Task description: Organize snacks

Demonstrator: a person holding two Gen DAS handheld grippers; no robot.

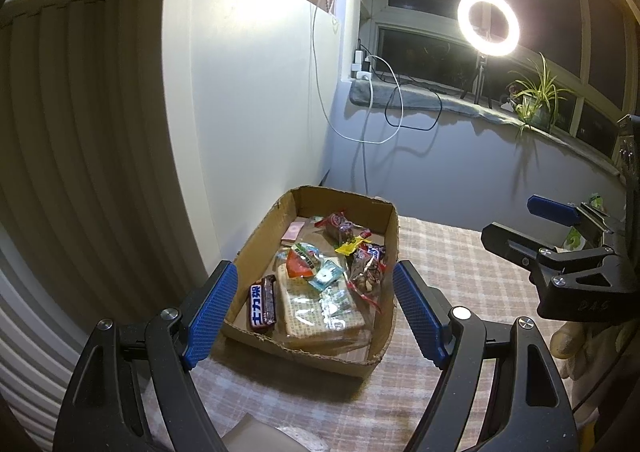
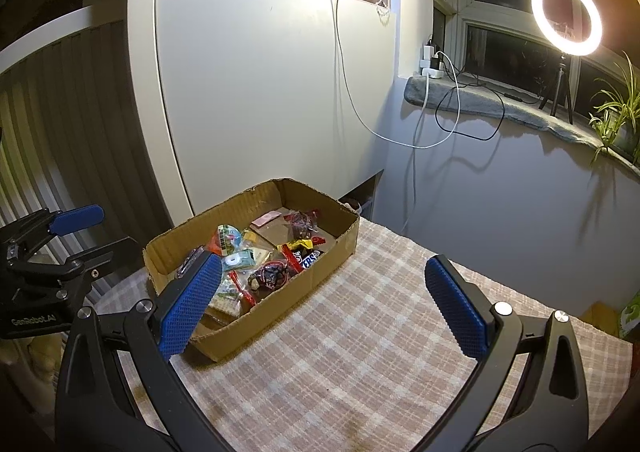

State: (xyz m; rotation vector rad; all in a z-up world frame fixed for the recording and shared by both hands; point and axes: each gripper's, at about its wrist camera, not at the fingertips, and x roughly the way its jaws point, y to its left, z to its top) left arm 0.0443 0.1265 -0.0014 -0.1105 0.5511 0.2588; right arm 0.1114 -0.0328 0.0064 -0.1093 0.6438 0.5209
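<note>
An open cardboard box [image 1: 320,356] stands on a checked tablecloth [image 1: 448,264] and holds several wrapped snacks. Among them are a dark chocolate bar [image 1: 263,304], a flat cracker pack [image 1: 320,316], a yellow candy [image 1: 352,246] and a pink packet [image 1: 292,230]. My left gripper [image 1: 316,312] is open just in front of the box, a pad on either side and nothing held. My right gripper [image 2: 324,306] is open over the cloth to the right of the box [image 2: 280,308], empty. Each gripper shows in the other view: the right one [image 1: 516,220] and the left one [image 2: 100,232].
A white cabinet [image 2: 260,92] stands behind the box, and a ribbed panel [image 1: 60,172] lies to the left. On the windowsill [image 1: 420,98] are a lit ring light [image 1: 488,22], a plant [image 1: 536,100] and chargers with hanging cables [image 1: 384,124]. A gloved hand [image 1: 572,340] holds the right gripper.
</note>
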